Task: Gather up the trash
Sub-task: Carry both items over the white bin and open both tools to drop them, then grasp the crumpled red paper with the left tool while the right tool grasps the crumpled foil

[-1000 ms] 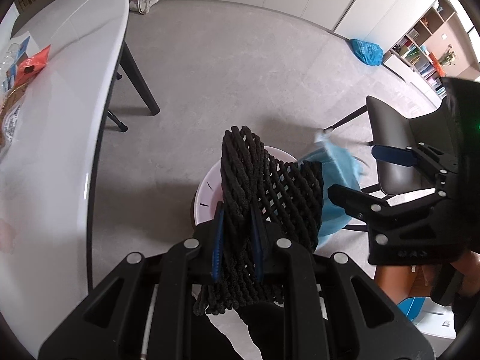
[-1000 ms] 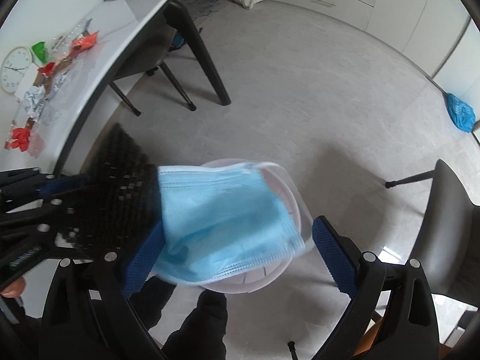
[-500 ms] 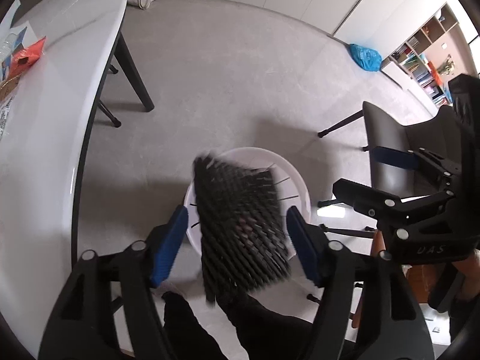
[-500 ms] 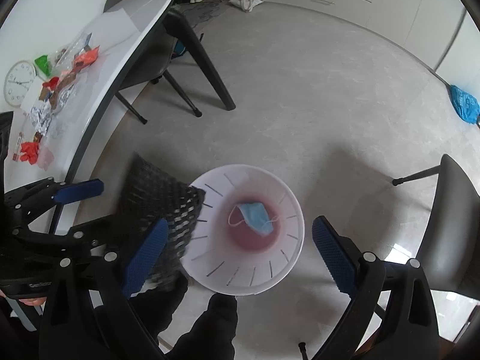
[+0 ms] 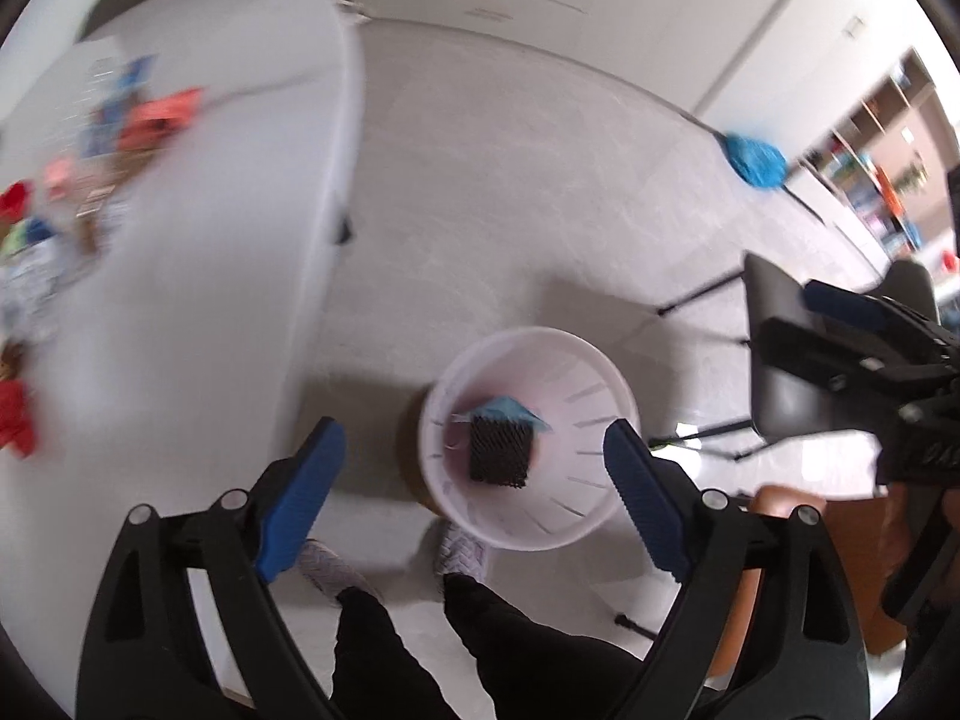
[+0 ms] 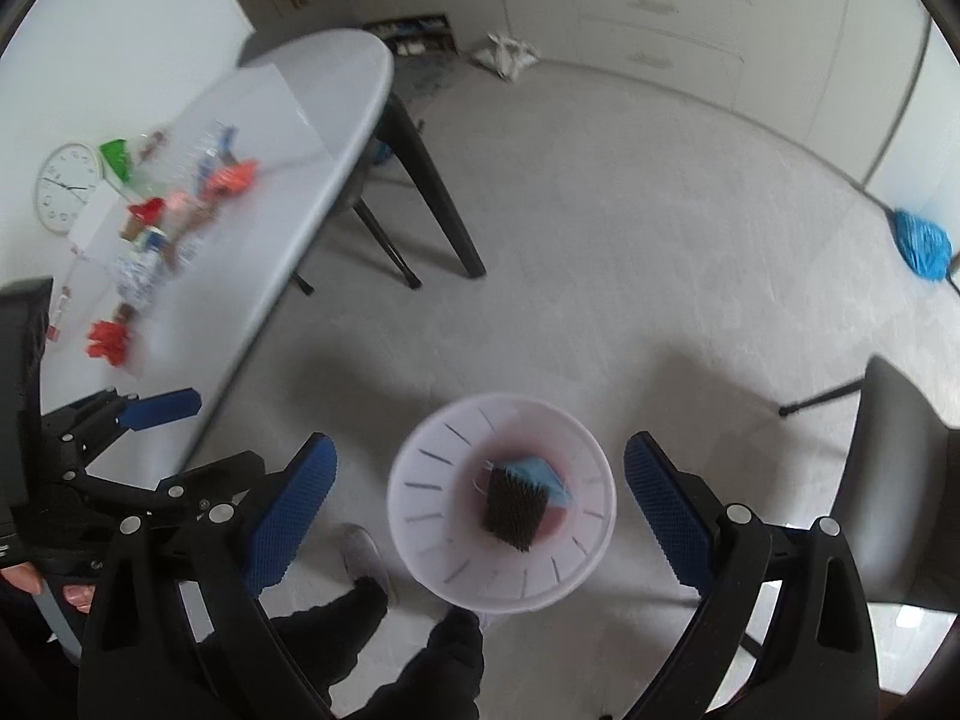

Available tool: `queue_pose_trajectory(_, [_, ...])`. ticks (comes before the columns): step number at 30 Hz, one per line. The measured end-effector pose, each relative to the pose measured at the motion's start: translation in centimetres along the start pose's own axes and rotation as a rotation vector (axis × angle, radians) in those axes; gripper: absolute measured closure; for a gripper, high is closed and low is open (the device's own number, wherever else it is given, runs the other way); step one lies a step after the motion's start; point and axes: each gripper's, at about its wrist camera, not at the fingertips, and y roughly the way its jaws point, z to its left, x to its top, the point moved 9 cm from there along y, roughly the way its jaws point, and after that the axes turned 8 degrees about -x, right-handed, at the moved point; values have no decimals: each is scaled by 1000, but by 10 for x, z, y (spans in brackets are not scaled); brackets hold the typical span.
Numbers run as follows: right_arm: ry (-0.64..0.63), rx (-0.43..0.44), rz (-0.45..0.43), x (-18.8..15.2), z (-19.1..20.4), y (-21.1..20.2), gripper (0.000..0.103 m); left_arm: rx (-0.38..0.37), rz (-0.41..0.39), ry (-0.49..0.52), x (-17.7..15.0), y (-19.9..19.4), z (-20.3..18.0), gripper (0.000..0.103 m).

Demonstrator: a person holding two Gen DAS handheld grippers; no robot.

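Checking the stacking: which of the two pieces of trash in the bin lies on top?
The black mesh netting lies on top; the blue face mask shows only partly beneath it.

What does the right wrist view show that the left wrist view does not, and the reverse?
Only the right wrist view shows the wall clock lying on the white table, the table's dark legs and a white bag by the cabinets. Only the left wrist view shows the shelving unit at far right. Both show the white bin holding the black mesh piece over the blue face mask, both open grippers, left and right, and the blue mop head.
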Motion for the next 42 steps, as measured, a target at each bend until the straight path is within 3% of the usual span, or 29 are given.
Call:
queue_pose_trajectory(2, [-23,17,-32,14,19,-13,7,37,-36,-51,-1,-21,24,12])
queue_pose_trajectory(11, [-151,75,-83,59,129,-18,5,301,-183,-315,-17,-116,201,10])
queue_pose_trajectory(17, [-159,108,-67,76,208,-6,5,323,-135,-355,-20,-107,280,10])
queue_pose_trajectory(23, [-218,100,-42,91,269,11,5,294,-88,-296,-11,-80,297,11])
queue_pose_trajectory(25, [-213,94,-30,95,281,19,5,280,-75,-281,-13,-76,300,21])
queue_pose_trajectory(30, [-212,103,7,103,314,40,5,219,-50,-277,-17,-69,309,61])
queue_pose_trajectory(38, [-211,137,98,99,371,75,5,176,-89,-286,-21,-91,329,64])
queue_pose_trajectory(42, [-184,108,131,100,386,97,7,185,-120,-318,-32,-110,341,64])
